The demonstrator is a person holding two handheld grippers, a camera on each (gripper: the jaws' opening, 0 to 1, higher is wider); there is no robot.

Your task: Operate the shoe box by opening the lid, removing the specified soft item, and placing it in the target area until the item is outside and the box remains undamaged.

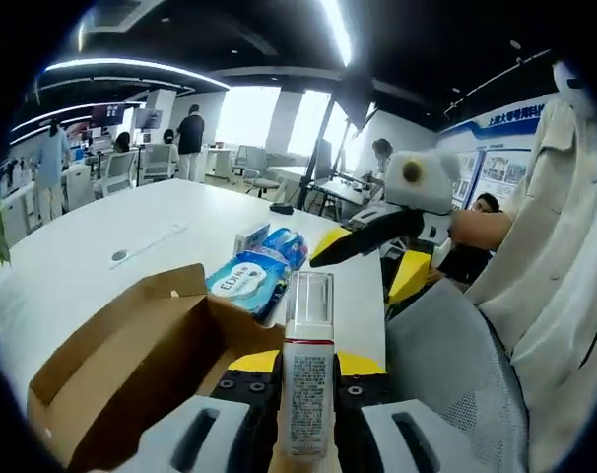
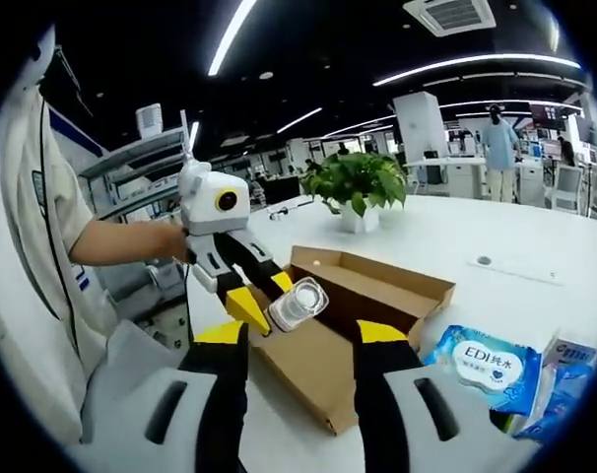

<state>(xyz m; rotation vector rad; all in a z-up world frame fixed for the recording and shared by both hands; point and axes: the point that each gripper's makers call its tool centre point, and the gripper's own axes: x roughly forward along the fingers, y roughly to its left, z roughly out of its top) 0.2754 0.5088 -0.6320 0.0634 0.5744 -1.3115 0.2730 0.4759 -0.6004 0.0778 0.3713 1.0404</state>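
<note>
Two grippers hover over the white desk (image 1: 101,236). The left gripper (image 1: 308,389) has its fingers closed on a rigid, slick pump bottle (image 1: 308,365) above the open shoe box (image 1: 131,355); pinching mid-body suits it. The right gripper (image 2: 300,340) fingers stand spread, empty. Soft wipes packs (image 2: 484,367), light and crushable, lie beside the box.

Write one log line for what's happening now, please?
left gripper: shut on bottle | right gripper: open | shoe box: open | wipes pack: on table
</note>
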